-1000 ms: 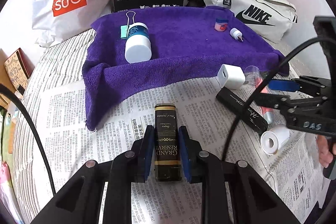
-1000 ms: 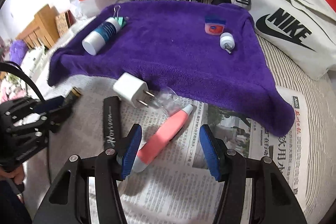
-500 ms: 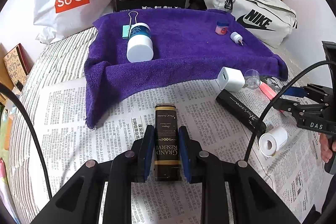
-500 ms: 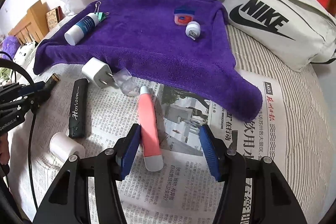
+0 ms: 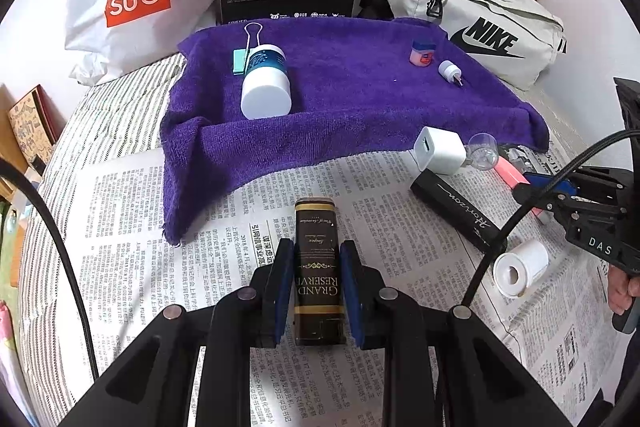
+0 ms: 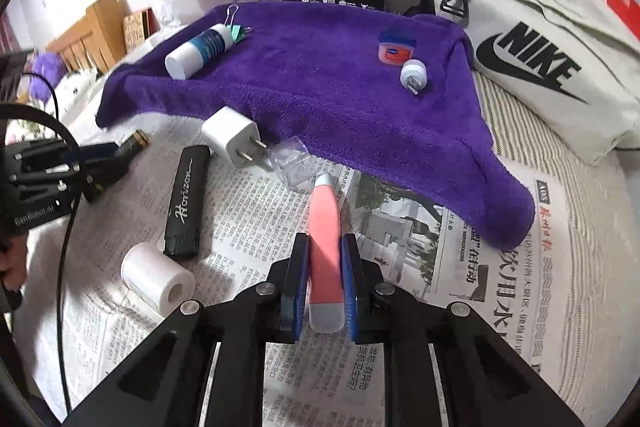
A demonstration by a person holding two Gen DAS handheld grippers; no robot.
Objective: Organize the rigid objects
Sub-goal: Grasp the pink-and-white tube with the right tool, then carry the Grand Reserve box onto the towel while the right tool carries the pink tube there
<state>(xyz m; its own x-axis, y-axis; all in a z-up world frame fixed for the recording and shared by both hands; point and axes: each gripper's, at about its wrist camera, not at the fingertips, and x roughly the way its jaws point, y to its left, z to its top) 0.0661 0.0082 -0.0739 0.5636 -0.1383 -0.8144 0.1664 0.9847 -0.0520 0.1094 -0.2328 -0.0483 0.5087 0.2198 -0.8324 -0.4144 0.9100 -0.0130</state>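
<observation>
Left hand-held gripper: pinching the dark Grand Reserve box, on newspaper just below the purple towel.
Right hand-held gripper: just closed, pinching the pink tube below that towel.
White bottle: lying on the towel.

Bright even daylight, soft shadows, strong fisheye bending with dark rounded corners, sharp centre, slightly blurred edges
</observation>
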